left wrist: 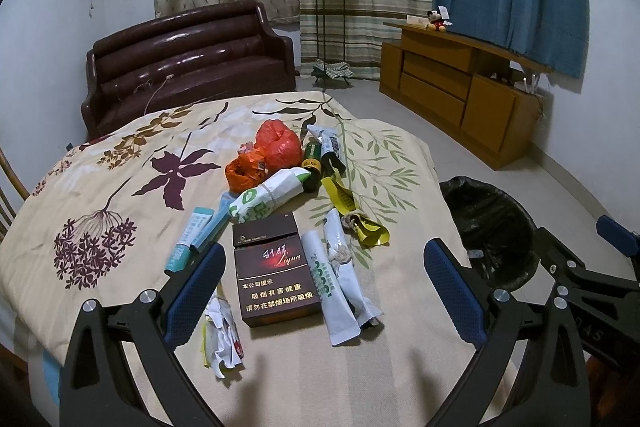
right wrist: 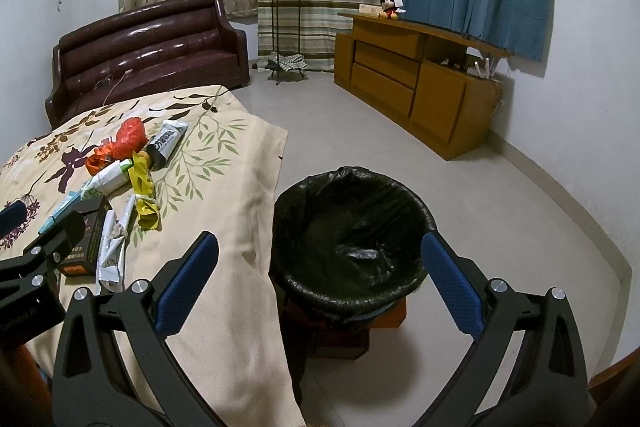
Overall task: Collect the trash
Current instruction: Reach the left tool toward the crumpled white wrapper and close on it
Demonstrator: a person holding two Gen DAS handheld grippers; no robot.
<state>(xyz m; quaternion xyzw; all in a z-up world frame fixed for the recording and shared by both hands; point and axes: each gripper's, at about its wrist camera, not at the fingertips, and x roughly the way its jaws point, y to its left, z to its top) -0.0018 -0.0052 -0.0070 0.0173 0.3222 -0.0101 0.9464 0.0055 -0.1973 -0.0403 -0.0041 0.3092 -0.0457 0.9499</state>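
We are holding the left gripper [left wrist: 324, 295] with its jaws wide apart and empty, hovering low in the frame over the cigarette box [left wrist: 276, 275] lying on the floral cloth [left wrist: 100, 187]. A white tube [left wrist: 332, 291] is lying just right of the box, crumpled paper [left wrist: 224, 335] at lower left, a teal pack [left wrist: 192, 239] to the left. Farther up the cloth, a green-and-white wrapper [left wrist: 268, 195], a yellow wrapper [left wrist: 352, 215], a dark bottle [left wrist: 312, 163] and an orange bag [left wrist: 268, 155] are crowding together. We are keeping the right gripper [right wrist: 320, 283] spread open too, gripping nothing, framing the black-lined bin [right wrist: 352, 227] standing on the floor beside the cloth's edge at centre frame. A sofa [right wrist: 144, 51] is sitting upper left, a wooden cabinet [right wrist: 412, 79] upper right.
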